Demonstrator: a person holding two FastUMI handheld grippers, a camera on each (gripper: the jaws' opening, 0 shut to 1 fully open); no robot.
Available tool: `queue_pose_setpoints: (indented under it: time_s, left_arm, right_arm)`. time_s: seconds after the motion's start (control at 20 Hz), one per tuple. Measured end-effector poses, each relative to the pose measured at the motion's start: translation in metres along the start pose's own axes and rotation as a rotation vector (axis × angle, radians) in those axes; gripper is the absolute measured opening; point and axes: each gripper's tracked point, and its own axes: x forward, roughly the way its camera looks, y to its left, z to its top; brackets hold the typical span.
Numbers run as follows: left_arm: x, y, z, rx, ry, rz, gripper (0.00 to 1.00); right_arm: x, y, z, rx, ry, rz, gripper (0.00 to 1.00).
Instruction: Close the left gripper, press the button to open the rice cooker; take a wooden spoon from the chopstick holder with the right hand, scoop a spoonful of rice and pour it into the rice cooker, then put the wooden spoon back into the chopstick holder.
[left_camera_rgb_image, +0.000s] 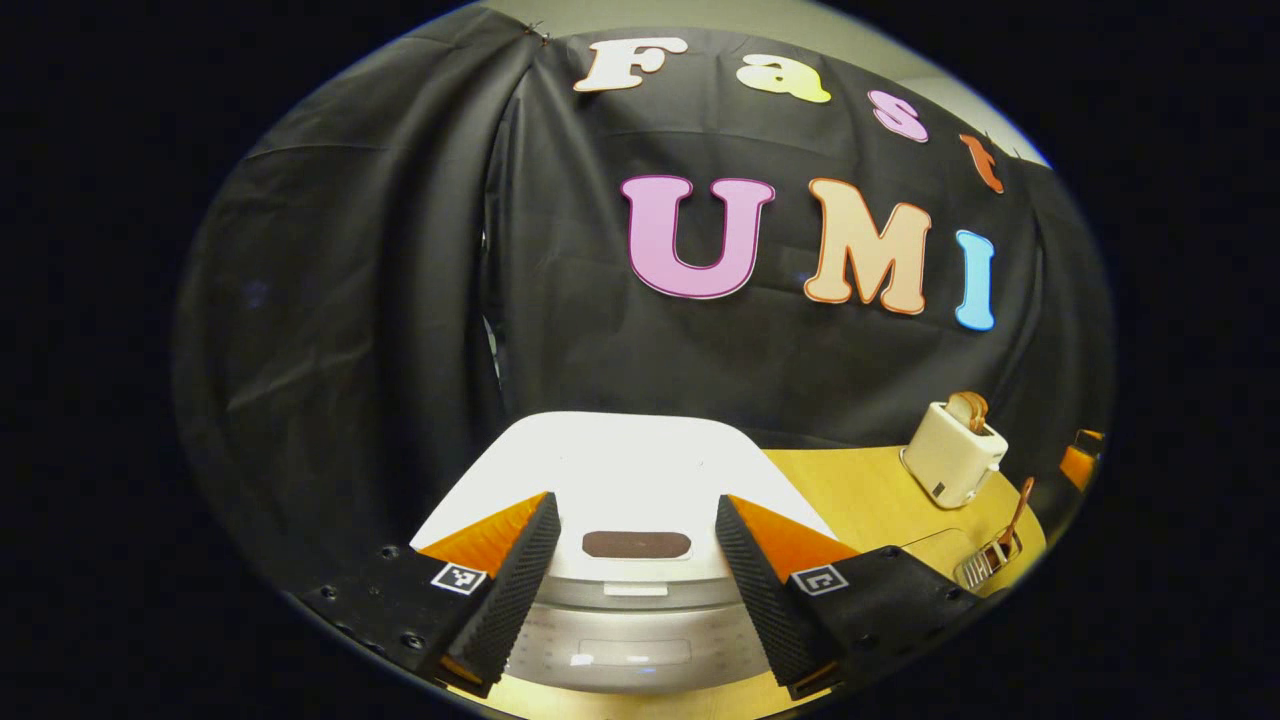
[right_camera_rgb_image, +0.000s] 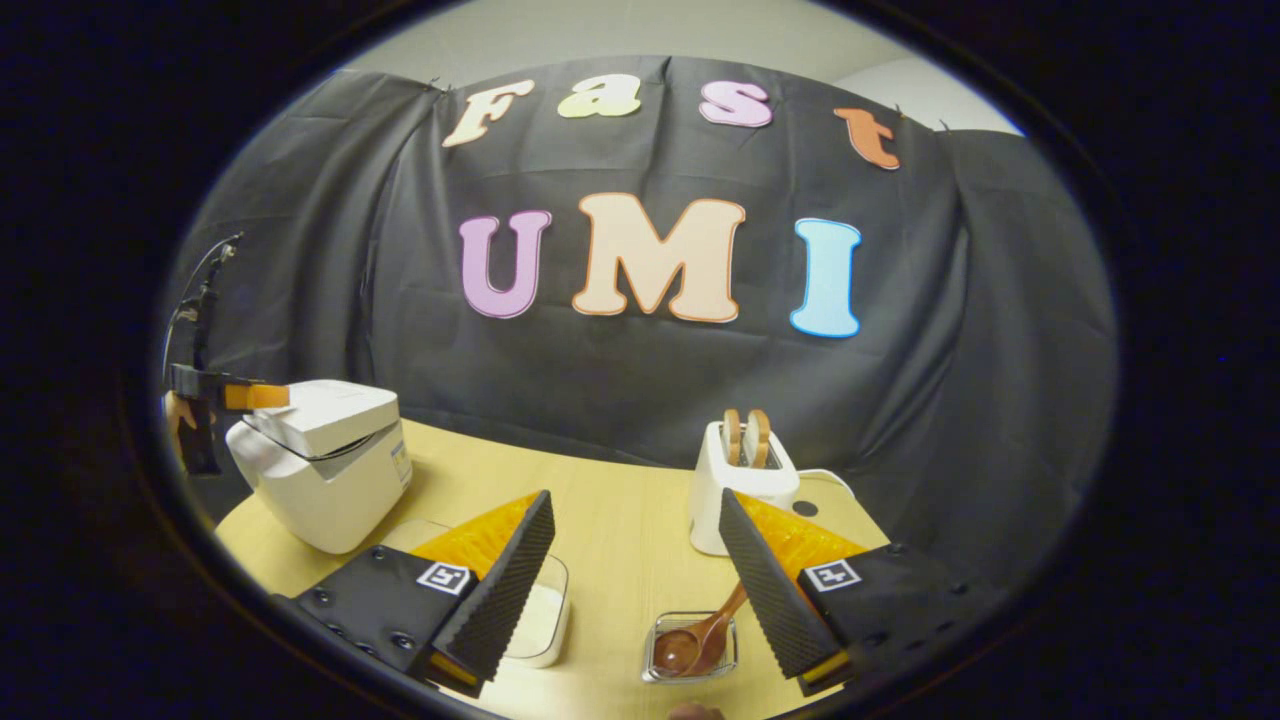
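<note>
- In the left gripper view, our left gripper (left_camera_rgb_image: 632, 560) hovers with jaws wide over the cooker (left_camera_rgb_image: 625, 480), lid down, button (left_camera_rgb_image: 637, 545) between the fingers.
- In the right gripper view, our right gripper (right_camera_rgb_image: 635, 570) is wide, empty.
- Spoon (right_camera_rgb_image: 700, 635) sits in the holder (right_camera_rgb_image: 692, 650) at 6 o'clock; cooker (right_camera_rgb_image: 325, 460) at 9; toaster (right_camera_rgb_image: 740, 480) at 12.
- Rice box (right_camera_rgb_image: 540, 610) lies beside the left finger.

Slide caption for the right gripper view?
Open tongs hover above spoon in holder; cooker at left.
</note>
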Motion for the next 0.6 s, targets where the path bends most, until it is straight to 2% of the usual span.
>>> queue_pose_setpoints:
  time_s: [0.5, 0.6]
  left_arm:
    - [0.006, 0.005, -0.038, 0.047, 0.086, 0.011, 0.94]
    - [0.006, 0.003, -0.033, 0.044, 0.053, 0.006, 0.96]
  right_arm:
    - [0.002, 0.007, -0.001, -0.003, 0.007, 0.010, 1.00]
    - [0.003, 0.009, -0.001, -0.003, 0.007, 0.011, 1.00]
